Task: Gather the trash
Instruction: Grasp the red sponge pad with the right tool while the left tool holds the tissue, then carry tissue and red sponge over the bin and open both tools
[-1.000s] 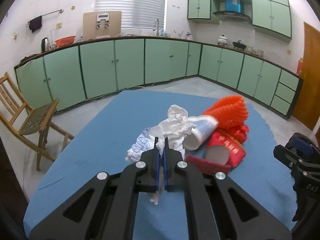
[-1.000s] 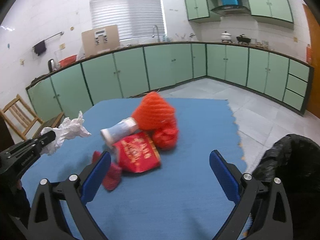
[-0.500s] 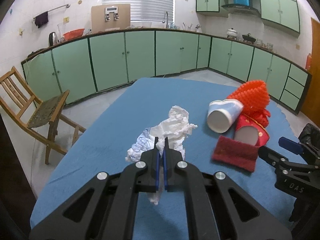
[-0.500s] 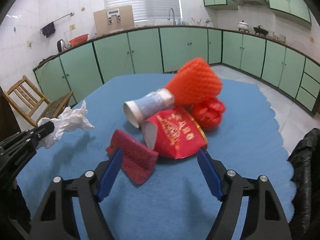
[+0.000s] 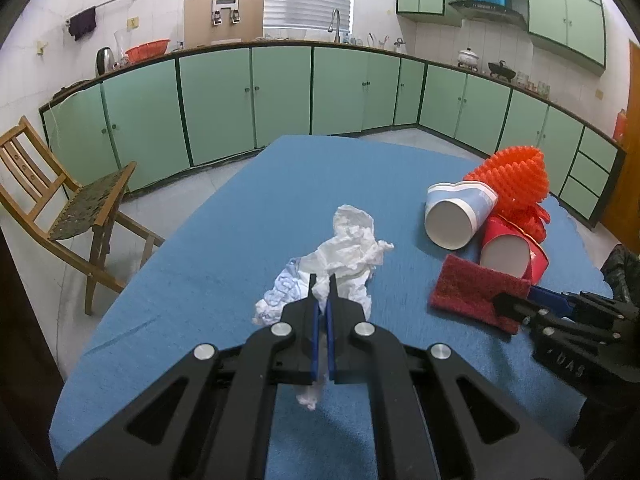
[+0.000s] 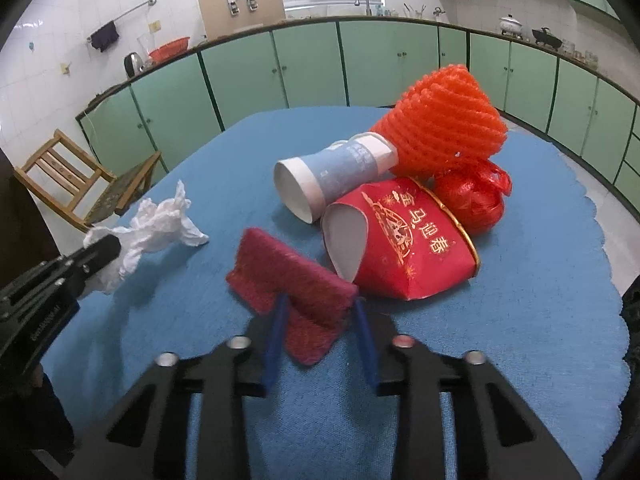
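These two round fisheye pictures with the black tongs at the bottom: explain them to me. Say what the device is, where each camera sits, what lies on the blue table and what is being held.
No robot here: a person carries a hand-held gripper in each hand, and a wide-angle camera on each looks forward along its two fingers.

The left wrist view shows the left hand-held gripper shut on a crumpled white tissue. The right wrist view shows the right hand-held gripper, whose jaws have just been closing around a dark red scouring pad; its blue fingers press on the pad.

On the blue tablecloth lie a blue-and-white paper cup on its side, a red paper cup with gold lettering, an orange foam net and a knotted red plastic bag. A black bag shows at the right edge.
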The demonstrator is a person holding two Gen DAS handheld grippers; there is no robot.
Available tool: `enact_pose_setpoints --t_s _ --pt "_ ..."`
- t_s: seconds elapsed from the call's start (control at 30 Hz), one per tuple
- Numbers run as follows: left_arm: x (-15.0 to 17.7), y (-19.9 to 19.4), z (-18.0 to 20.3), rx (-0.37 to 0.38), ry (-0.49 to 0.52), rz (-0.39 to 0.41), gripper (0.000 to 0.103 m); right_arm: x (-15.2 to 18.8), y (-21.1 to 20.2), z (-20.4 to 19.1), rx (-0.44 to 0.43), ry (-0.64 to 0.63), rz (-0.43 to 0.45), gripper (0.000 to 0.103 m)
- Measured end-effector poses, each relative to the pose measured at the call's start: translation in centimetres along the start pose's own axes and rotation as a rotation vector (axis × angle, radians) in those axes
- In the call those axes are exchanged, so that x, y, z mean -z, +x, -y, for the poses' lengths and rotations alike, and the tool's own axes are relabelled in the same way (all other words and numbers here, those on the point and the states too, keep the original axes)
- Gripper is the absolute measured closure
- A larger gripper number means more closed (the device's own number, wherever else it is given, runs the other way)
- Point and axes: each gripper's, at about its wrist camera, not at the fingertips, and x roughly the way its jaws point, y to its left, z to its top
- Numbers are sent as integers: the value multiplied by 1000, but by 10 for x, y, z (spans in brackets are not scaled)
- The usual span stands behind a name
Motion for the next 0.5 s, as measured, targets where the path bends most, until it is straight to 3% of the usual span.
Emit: enact_pose_setpoints --t_s 0.27,0.5 --pt "0 -5 5 0 7 5 101 1 -21 -3 -49 -38 45 87" --pt "-2 -15 12 15 1 13 101 1 -50 5 -47 -36 98 89"
